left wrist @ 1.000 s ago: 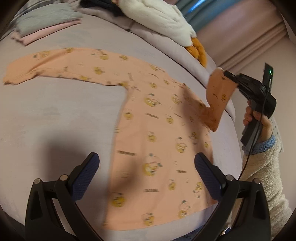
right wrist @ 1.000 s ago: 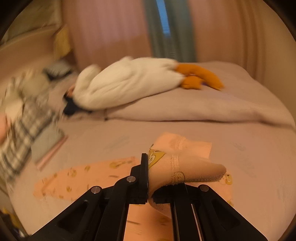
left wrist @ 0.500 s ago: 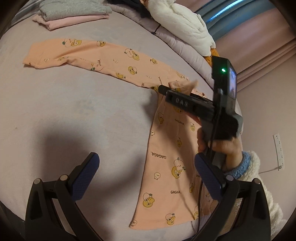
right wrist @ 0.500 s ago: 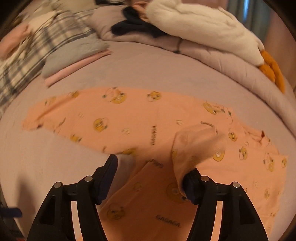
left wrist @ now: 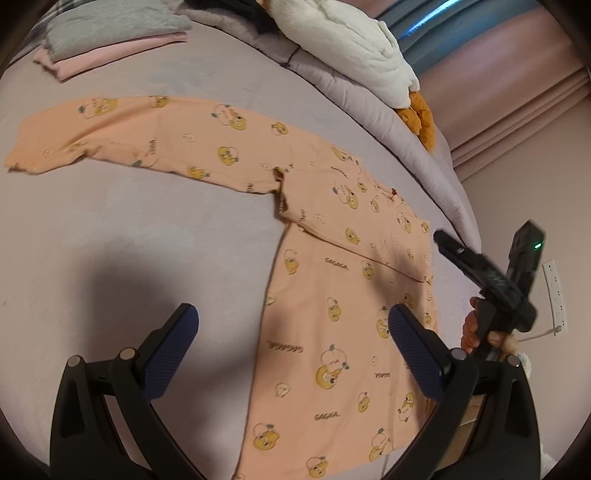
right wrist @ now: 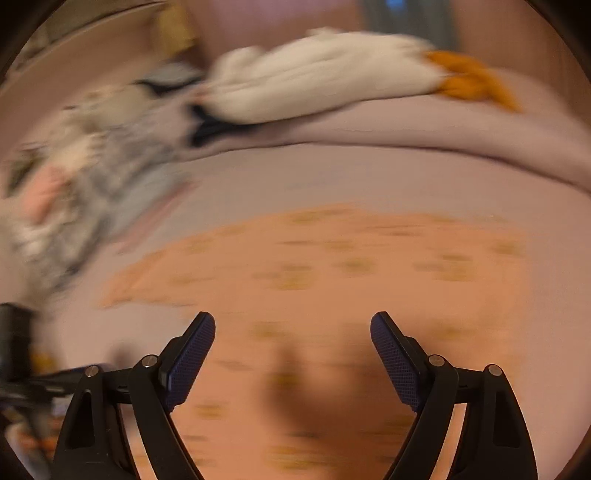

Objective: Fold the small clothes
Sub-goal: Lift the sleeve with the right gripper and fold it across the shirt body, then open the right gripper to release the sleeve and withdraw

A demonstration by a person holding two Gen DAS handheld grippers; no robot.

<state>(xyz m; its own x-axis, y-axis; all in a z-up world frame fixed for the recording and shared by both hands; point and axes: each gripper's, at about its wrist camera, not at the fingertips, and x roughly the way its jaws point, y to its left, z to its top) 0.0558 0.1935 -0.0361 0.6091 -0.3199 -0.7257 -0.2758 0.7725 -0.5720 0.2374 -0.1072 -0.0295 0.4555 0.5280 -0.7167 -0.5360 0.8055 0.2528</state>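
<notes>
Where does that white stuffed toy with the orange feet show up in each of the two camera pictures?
Left wrist view: white stuffed toy at the top, right of centre.
Right wrist view: blurred, across the top, orange feet at right.
Shared landmark: the peach shirt spread on the bed below it.

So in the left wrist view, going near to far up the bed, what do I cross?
Left gripper → orange printed top → its outstretched sleeve → folded grey and pink stack.

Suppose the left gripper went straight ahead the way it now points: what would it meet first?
Probably the orange printed shirt spread on the bed; the open left gripper aims down at its left edge, though depth is uncertain.
</notes>
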